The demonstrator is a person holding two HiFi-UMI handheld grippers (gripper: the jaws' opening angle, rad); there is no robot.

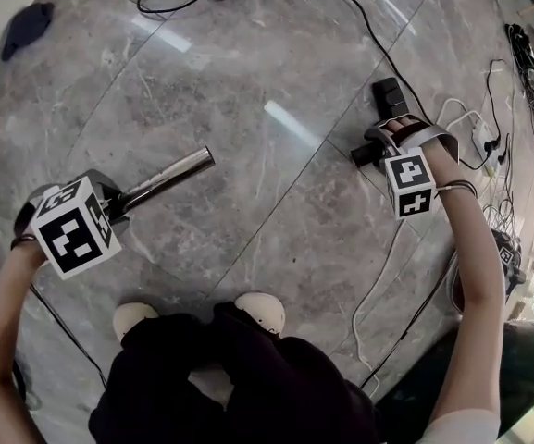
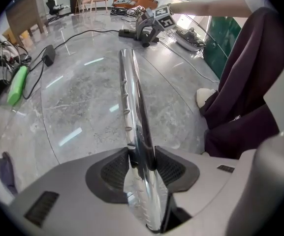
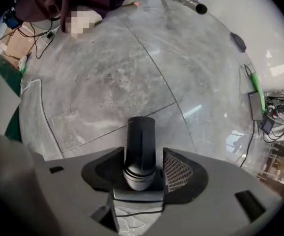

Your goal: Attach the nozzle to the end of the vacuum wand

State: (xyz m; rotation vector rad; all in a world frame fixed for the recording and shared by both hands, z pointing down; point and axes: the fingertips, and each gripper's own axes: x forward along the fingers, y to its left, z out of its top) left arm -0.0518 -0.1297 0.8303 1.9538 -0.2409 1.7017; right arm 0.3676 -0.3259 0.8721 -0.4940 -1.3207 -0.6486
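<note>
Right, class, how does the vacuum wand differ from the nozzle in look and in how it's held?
The wand is long, thin, shiny metal; the nozzle is short, stubby, matt black. The wand is clamped in the left claw; the nozzle sits ungripped between the open jaws of the right claw. Both are tubular.

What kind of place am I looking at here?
Likely an office or lab workspace: a polished grey marble-tile floor, loose black cables strewn across it, and a brown wooden desk beyond.
</note>
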